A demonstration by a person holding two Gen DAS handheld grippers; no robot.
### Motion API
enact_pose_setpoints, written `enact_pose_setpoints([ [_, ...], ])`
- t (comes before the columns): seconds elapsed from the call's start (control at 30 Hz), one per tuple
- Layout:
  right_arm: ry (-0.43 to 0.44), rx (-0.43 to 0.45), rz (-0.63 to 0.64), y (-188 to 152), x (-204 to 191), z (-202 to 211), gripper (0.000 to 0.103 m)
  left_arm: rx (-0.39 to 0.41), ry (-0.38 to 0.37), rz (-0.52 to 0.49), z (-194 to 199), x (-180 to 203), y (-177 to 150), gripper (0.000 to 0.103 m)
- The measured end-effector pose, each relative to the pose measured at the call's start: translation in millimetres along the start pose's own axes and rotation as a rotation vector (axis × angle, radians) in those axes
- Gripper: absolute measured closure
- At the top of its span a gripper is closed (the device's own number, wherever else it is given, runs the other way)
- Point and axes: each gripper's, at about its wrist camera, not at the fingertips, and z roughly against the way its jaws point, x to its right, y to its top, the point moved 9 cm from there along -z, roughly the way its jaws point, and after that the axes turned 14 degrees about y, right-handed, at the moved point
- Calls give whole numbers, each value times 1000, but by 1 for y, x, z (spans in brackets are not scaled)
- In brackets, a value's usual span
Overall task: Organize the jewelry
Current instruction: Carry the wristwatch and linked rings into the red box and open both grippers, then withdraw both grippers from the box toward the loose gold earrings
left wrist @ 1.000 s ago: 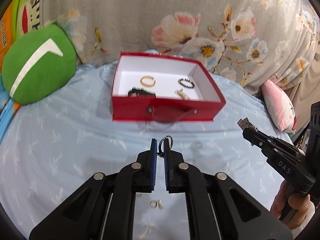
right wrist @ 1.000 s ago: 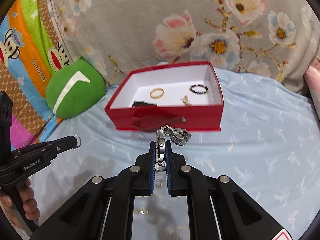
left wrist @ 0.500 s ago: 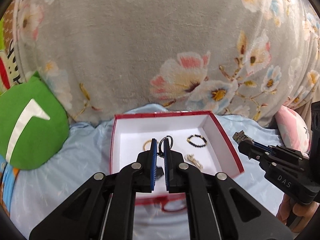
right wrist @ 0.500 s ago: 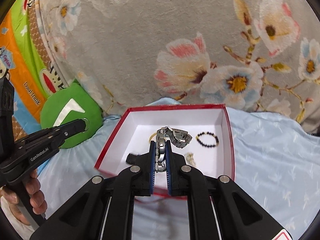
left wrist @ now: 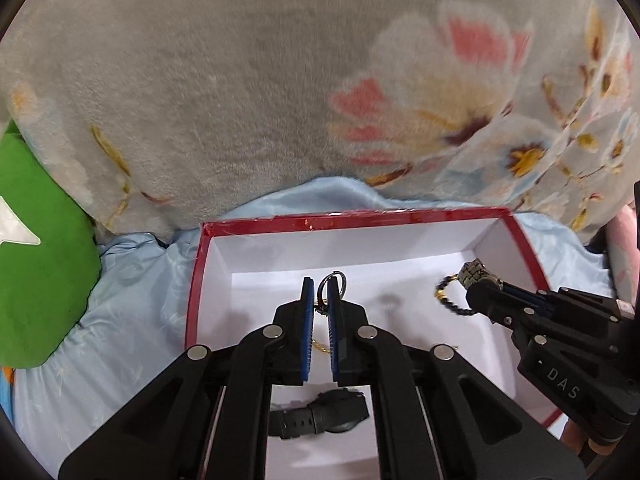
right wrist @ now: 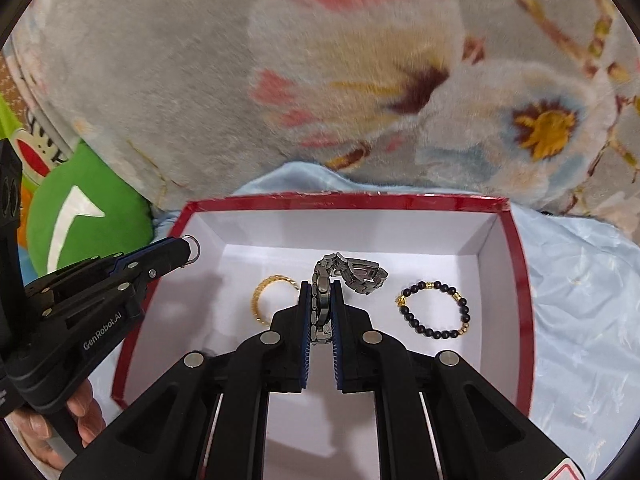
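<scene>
A red box (left wrist: 352, 216) with a white inside sits on the light blue sheet; it also shows in the right wrist view (right wrist: 400, 202). My left gripper (left wrist: 320, 285) is shut on a small silver ring (left wrist: 335, 278) and holds it over the box's left half. My right gripper (right wrist: 320, 286) is shut on a silver metal watch (right wrist: 352, 270) above the box's middle. Inside lie a gold bracelet (right wrist: 266, 296), a black bead bracelet (right wrist: 436, 308) and a black watch (left wrist: 320, 414).
A grey floral blanket (left wrist: 280, 80) rises right behind the box. A green cushion (left wrist: 36, 256) lies to the left. A pink cushion (left wrist: 624, 256) is at the far right edge. The blue sheet (right wrist: 580, 280) spreads around the box.
Both grippers have moved forward from in front of the box to over its inside, each still holding its piece. The box now fills the lower views.
</scene>
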Motion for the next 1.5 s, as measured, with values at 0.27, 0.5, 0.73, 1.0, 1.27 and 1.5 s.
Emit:
enact_pose_setpoints([
  [0.27, -21, -75, -21, -6, 15, -34, 95, -63, 39, -29, -36, 6, -9, 96],
  [0.5, -45, -75, 5, -6, 17, -38, 91, -107, 43, 27, -48, -3, -10, 55],
  [0.73, -36, -32, 7, -6, 12, -25, 78, -75, 20, 91, -32, -16, -2, 18],
  [1.0, -32, 33, 37, -8, -2, 16, 71, 10, 61, 45, 13, -26, -9, 18],
  [1.27, -61, 122, 108, -46, -28, 95, 60, 92, 48, -10, 101, -43, -52, 18],
  [1.5, -106, 121, 135, -129, -46, 147, 55, 55, 30, 7, 158, -64, -123, 18],
])
